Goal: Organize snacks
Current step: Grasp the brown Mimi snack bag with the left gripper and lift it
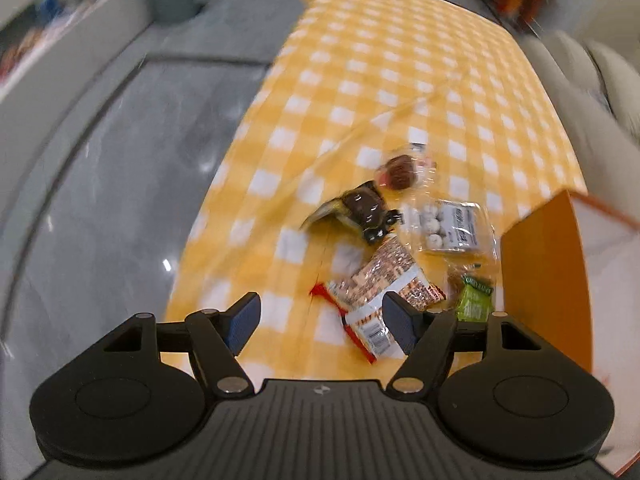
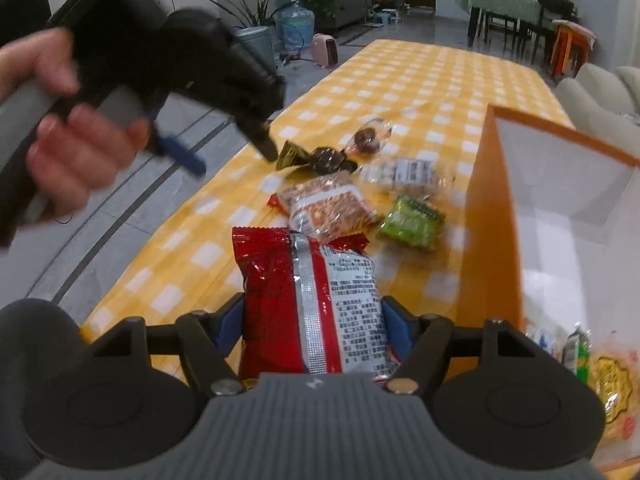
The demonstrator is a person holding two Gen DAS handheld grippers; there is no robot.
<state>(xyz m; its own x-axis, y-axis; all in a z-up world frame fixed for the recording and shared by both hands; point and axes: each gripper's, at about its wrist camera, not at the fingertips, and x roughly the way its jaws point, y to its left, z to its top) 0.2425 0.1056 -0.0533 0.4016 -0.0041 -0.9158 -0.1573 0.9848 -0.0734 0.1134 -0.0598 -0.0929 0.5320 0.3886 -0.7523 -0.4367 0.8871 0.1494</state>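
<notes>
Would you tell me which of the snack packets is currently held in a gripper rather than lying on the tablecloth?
The red packet, clamped in the right gripper; the peanut packet and green packet lie loose.

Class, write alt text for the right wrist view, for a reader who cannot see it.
The right claw grips a red snack packet above a yellow checked tablecloth. Ahead lie more snacks, with an open orange box to the right. A hand holds the left claw at upper left.
</notes>
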